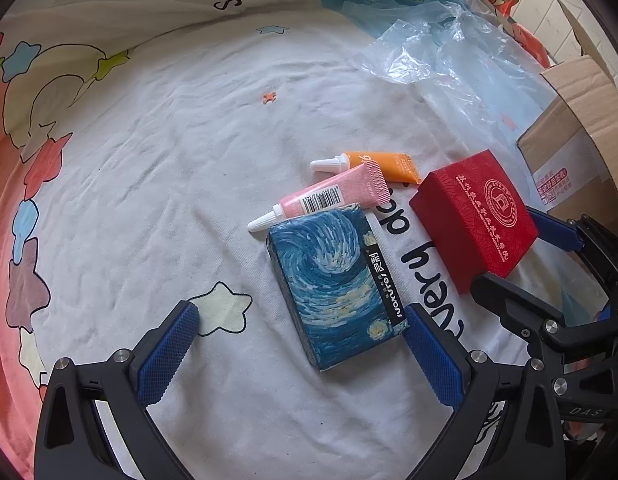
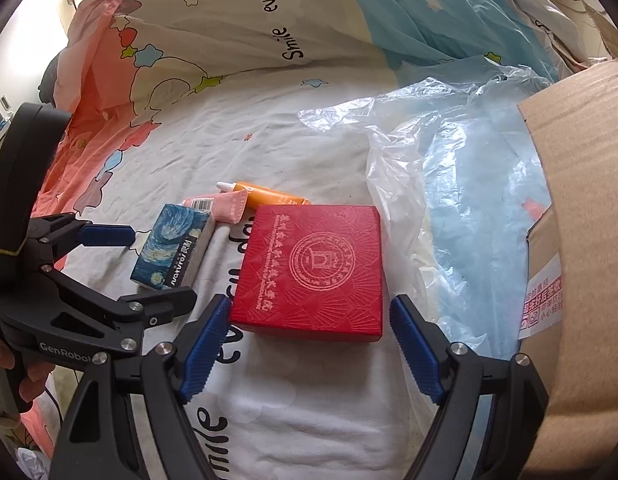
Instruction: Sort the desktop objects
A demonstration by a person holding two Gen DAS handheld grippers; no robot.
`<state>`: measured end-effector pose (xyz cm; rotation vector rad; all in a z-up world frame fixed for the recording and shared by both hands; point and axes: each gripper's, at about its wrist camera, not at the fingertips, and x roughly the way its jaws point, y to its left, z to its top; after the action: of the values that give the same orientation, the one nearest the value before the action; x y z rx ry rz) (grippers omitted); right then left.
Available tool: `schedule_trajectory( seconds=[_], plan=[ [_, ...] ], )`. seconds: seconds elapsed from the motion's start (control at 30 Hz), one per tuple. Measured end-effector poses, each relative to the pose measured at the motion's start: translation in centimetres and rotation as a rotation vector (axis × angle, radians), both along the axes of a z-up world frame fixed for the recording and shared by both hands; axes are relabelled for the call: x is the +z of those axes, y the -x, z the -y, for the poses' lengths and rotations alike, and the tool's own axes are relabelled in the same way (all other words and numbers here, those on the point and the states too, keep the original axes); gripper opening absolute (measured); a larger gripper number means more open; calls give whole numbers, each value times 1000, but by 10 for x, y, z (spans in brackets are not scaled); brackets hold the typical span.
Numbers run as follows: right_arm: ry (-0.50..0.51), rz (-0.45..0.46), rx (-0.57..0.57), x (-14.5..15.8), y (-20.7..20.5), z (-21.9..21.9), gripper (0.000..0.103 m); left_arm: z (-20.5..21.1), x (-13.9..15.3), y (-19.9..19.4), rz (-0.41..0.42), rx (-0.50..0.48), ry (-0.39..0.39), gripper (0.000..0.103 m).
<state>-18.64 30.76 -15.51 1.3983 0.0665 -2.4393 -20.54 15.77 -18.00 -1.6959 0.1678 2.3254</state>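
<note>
On the bedsheet (image 1: 157,168): four items bunched together, both tongs spread wide, holding nothing.
Left gripper (image 1: 301,322) straddles the blue box (image 1: 333,280); right gripper (image 2: 309,316) flanks the red box (image 2: 313,268). Pink tube (image 1: 329,196) and orange tube (image 1: 385,164) lie touching just behind. Cardboard box (image 2: 581,240) stands at right (inside hidden), plastic bag (image 2: 461,168) looks empty. Sorting progress can't be judged: the cluster fits gathered or still unsorted.

- The brown corrugated cardboard box (image 2: 581,240) runs off the right edge in both views; its printed label (image 2: 543,304) is too small to read.
- The orange squeeze tube (image 2: 269,197) lies partly hidden behind the square red embossed gift box (image 2: 313,268).
- The pink squeeze tube (image 2: 225,205) has its cap end hidden behind the blue swirl-patterned pack (image 2: 175,246) in the right wrist view.
</note>
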Motion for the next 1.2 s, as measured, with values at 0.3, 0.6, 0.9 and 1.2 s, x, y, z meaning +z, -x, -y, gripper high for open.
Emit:
schedule_trajectory(
  seconds=[0.3,0.6,0.9,1.2],
  plan=[
    [7,10,16,-5,7,2,79,1,-6,5,-5,16,30,103],
    [50,19,21,-6,7,9,70,4,1,3,-8,-24,1,66],
    [46,9,18,4,-5,12,70,10,8,-3,33,-19,-68,48],
    [56,-12,13,12,-9,11,69,13,13,-4,30,-32,-63,48]
  ],
)
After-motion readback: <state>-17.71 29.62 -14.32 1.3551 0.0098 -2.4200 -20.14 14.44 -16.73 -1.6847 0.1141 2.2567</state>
